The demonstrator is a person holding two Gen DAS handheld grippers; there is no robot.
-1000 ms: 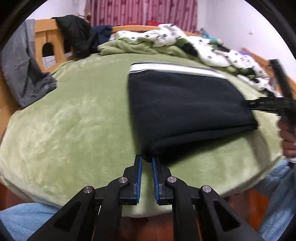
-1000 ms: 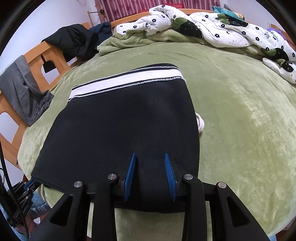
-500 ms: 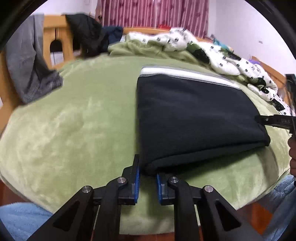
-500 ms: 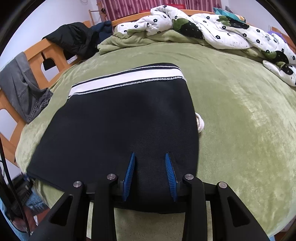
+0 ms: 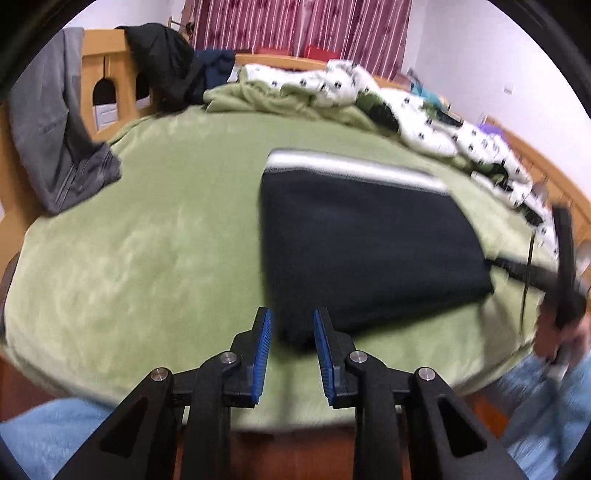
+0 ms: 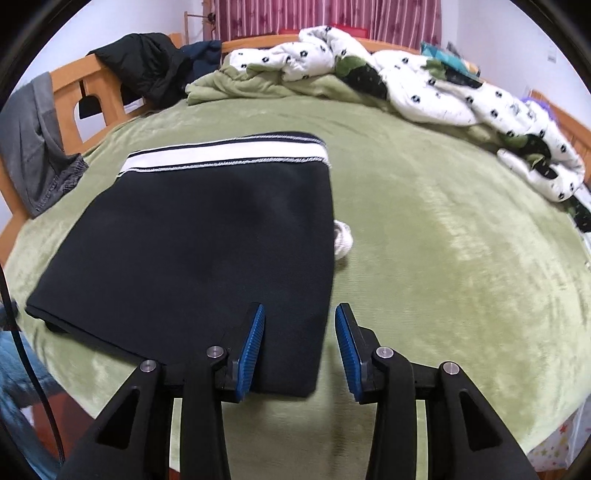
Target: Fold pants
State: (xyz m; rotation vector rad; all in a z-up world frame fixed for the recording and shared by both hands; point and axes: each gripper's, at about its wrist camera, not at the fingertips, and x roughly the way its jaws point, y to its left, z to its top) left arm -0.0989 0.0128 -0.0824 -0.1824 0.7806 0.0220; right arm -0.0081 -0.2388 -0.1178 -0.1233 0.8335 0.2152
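We see the left gripper [image 5: 291,332] jaws opening, pads clear of the folded pants [image 5: 362,240] corner. Right gripper [image 6: 300,332] jaws opening too, straddling the pants' near corner, nothing gripped.

Pants [image 6: 207,236]: black, with 1 white waistband stripe edged in black. Blanket [image 6: 443,258]: plain light green. Quilt [image 6: 424,85]: white with small black dots and dark green patches. Curtain [image 5: 295,26]: maroon with pale vertical stripes. Bed frame [image 6: 70,88]: orange-brown wood. Gripper pads [image 6: 253,347]: blue.
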